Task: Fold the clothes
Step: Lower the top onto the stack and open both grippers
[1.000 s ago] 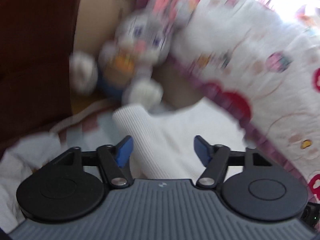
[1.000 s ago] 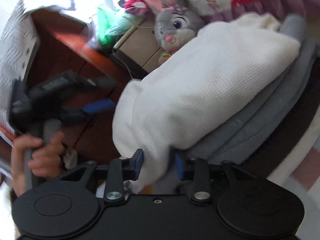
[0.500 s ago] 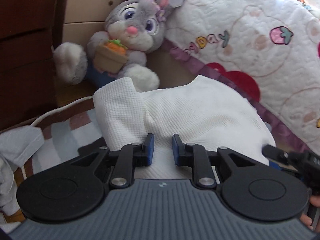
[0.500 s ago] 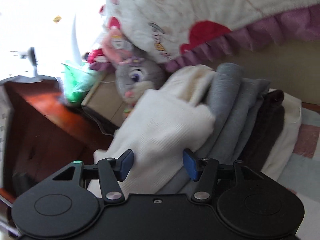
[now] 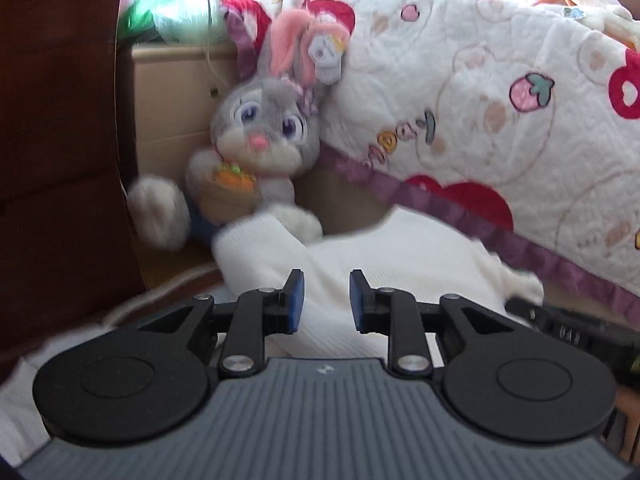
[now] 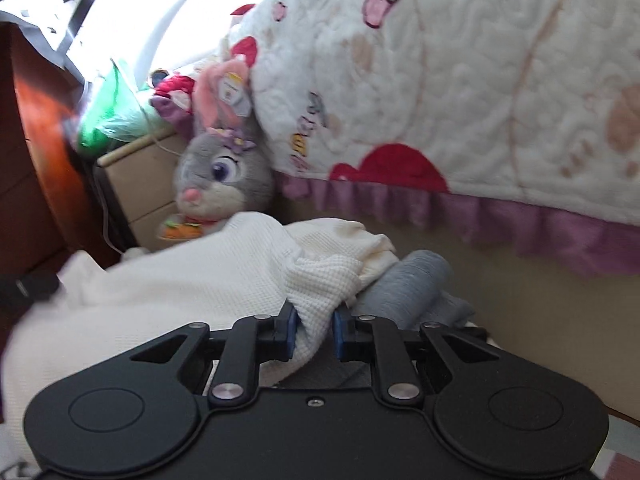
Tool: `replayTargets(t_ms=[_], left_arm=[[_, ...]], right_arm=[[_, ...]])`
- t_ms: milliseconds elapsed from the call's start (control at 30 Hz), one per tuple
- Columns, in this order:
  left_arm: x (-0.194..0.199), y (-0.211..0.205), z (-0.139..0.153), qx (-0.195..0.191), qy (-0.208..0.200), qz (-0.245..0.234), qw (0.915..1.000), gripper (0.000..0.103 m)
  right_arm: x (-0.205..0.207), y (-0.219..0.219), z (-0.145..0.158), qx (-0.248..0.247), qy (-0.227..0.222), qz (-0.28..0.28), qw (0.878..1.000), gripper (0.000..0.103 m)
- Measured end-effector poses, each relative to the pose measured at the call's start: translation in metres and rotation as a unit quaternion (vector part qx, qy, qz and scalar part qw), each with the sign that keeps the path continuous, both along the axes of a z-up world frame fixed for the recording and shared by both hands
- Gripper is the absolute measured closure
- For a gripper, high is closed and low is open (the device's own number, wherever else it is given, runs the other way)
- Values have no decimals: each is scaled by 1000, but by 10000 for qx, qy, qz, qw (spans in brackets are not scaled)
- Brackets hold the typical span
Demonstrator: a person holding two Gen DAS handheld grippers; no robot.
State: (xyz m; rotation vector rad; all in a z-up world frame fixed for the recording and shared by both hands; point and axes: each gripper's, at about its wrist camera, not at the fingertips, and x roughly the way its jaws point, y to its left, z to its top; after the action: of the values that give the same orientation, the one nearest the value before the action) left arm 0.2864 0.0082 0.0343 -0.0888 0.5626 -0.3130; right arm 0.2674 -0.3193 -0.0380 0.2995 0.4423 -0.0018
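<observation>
A white waffle-knit garment (image 5: pixel 400 256) lies bunched in front of both grippers. My left gripper (image 5: pixel 325 300) has a fold of it filling the gap between its blue pads, and its jaws are opening slightly. In the right wrist view the same garment (image 6: pixel 192 280) spreads to the left, resting on a stack with a folded grey garment (image 6: pixel 416 284). My right gripper (image 6: pixel 314 332) pinches a puckered bunch of the white cloth, its jaws closing on it. The other tool's dark body shows at the right edge (image 5: pixel 568 328) of the left view.
A grey plush rabbit (image 5: pixel 264 132) leans against a beige cabinet (image 5: pixel 172 96) just behind the garment. A white quilt with a purple frill (image 5: pixel 480 120) hangs over the right side. Dark wooden furniture (image 5: pixel 60 160) stands on the left.
The left jaws went from wide apart to narrow around the white fold. The right jaws let go, spread wide, then closed on a bunch of white cloth nearer the grey stack.
</observation>
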Motion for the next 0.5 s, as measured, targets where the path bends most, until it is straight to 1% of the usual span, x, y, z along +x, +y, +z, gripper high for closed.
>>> replayTargets(t_ms=[33,67,100,133,167,233,267,333,367,500], left_arm=[[9,1,-1,-31,177,-37,9998,81],[17,2,-7,12,303,34,9995,86],[24,4,-15,86,409,150,9990,88],[31,6,-22,159,514,266,9982,93],[38,7,-30,233,619,381,9971,93],[42,16,-45,78,905,495,9946,93],[40,18,-51,35,981,526,9938,93],[32,16,-55,121,941,535,9941,93],[28,15,-55,168,906,536,9943,93],[24,12,-52,163,875,550,9945,93]], right_arm=[[0,-2,-1,50,0,-4,10000,83],[0,-4,-2,105,1,-12,9999,80],[-1,-5,-3,161,1,-21,9999,77],[-1,-6,-4,201,6,-23,9998,75],[-1,-6,-5,230,13,-22,9997,75],[1,-5,-9,244,61,12,9997,74],[0,-4,-11,231,70,23,9997,74],[1,-2,-12,215,89,-1,9997,73],[-1,-1,-10,236,64,-105,9996,71],[-12,-2,3,383,-128,-730,9965,65]])
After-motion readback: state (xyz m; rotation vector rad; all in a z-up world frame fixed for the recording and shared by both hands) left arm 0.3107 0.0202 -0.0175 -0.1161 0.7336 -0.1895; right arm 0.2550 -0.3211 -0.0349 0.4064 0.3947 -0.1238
